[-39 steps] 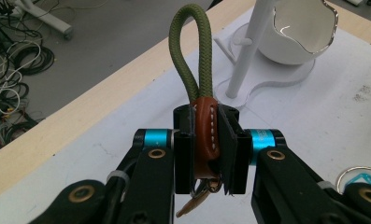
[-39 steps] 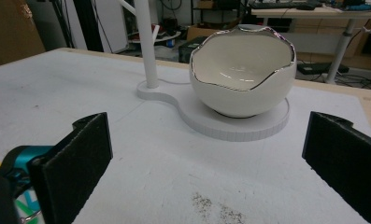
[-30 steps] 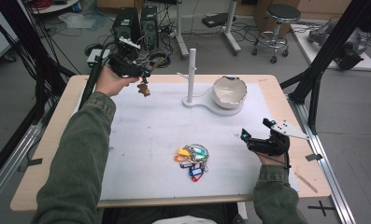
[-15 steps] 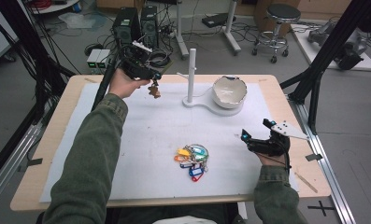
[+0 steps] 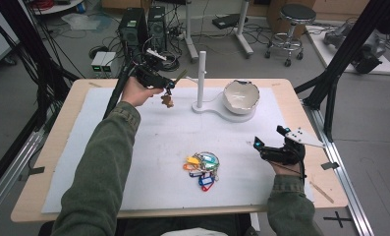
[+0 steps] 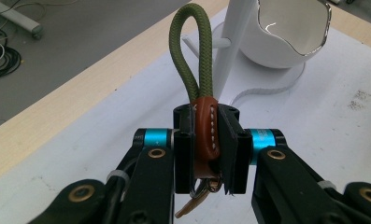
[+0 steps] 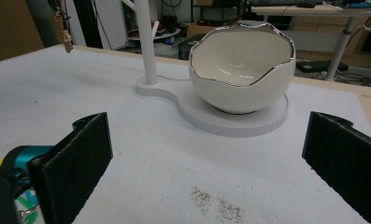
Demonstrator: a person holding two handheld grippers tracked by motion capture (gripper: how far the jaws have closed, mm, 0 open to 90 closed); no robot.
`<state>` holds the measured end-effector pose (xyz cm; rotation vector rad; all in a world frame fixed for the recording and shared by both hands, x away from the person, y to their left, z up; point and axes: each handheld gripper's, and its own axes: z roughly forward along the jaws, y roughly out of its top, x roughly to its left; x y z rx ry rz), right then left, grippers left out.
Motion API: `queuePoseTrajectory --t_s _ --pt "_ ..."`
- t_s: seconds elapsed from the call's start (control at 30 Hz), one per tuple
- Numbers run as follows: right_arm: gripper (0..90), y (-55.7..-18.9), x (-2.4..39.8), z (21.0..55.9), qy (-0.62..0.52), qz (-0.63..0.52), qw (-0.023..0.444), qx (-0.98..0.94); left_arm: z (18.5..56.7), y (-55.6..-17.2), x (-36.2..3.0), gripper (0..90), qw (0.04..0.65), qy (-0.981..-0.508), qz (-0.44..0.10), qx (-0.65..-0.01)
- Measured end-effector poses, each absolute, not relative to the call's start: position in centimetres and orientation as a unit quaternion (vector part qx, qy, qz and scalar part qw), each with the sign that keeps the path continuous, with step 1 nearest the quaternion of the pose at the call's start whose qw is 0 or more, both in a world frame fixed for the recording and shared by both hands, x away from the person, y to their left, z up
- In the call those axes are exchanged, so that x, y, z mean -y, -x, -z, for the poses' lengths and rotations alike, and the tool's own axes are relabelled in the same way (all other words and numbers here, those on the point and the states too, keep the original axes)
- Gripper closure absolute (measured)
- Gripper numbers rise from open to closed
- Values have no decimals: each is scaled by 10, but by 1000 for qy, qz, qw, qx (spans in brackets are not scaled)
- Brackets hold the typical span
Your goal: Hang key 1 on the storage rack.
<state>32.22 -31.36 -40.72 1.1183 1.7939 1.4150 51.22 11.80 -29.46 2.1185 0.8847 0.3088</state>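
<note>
Since a second ago the left tongs (image 5: 169, 84) have carried the key fob (image 6: 206, 126) rightward, toward the white post (image 5: 201, 78) in the upper middle of the high view; the right tongs (image 5: 270, 147) rest unmoved at lower right, released and wide apart. Bare white mat lies between the fob and the heap of coloured key tags (image 5: 201, 167) near the frame's centre. The eggshell bowl (image 5: 241, 96) stands just right of the post. The left tongs clench the fob's brown leather sleeve, its green cord loop upright above them. Keys below are mostly hidden by the pads.
</note>
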Motion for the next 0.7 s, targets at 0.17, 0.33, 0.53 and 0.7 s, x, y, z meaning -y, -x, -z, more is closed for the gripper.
queuePoseTrajectory --t_s 0.17,0.33,0.53,0.7 --pt "7 -323 314 407 -421 -531 294 -674 298 -514 -115 772 400 -839 -125 -348" --pt "7 -323 314 408 -420 -531 294 -675 302 -514 -114 772 401 -839 -123 -348" --pt "7 -324 313 408 -418 -530 294 -677 306 -514 -109 772 400 -841 -119 -344" --pt "7 -324 313 408 -417 -530 294 -677 310 -514 -104 771 399 -844 -116 -340"
